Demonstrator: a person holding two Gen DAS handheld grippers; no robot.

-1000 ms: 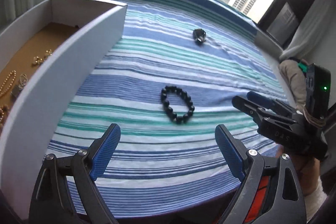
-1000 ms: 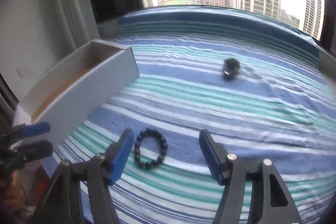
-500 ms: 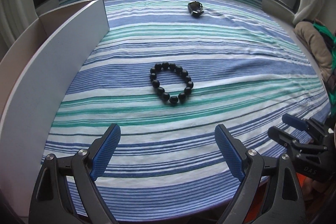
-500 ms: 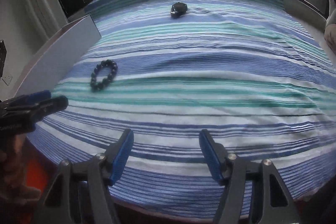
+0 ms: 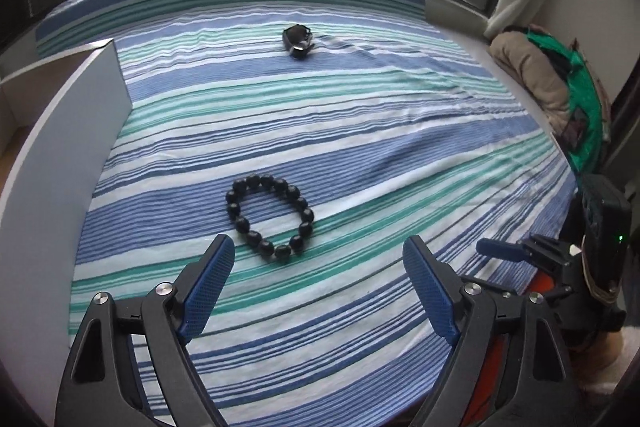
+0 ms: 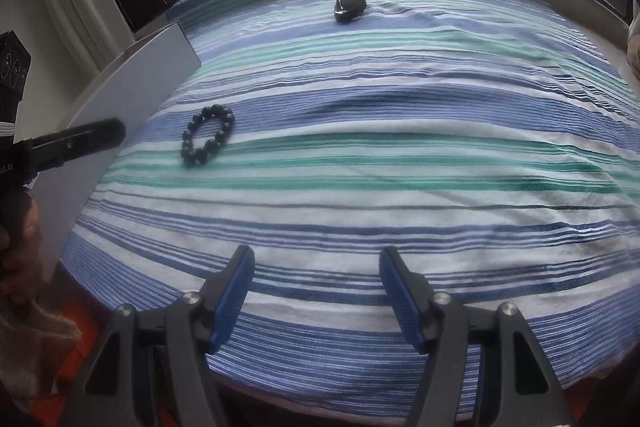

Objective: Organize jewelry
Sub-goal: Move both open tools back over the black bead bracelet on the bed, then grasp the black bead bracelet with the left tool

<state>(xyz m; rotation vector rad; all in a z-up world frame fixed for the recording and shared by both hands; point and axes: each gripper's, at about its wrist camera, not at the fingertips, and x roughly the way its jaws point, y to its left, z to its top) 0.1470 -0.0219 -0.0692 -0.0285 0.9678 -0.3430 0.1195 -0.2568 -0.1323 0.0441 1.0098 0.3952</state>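
A black bead bracelet [image 5: 270,217] lies on the striped blue, green and white cloth [image 5: 400,131]. It also shows in the right wrist view [image 6: 208,140]. A black wristwatch [image 5: 298,41] lies farther back, also in the right wrist view [image 6: 350,7]. My left gripper [image 5: 318,283] is open and empty, just short of the bracelet, which lies ahead between the jaws. My right gripper [image 6: 316,291] is open and empty above the cloth's near edge, far right of the bracelet. It shows at the left wrist view's right edge [image 5: 504,253].
A white jewelry box [image 5: 60,155] stands on the left of the cloth; only its outer wall shows now, as in the right wrist view [image 6: 132,87]. A window with tower blocks lies behind. A pile of cloth and a green bag [image 5: 560,87] sit at the far right.
My left gripper has moved forward and nearer the bracelet, turning away from the box interior. My right gripper has pulled back to the right, away from the bracelet. Both stay open.
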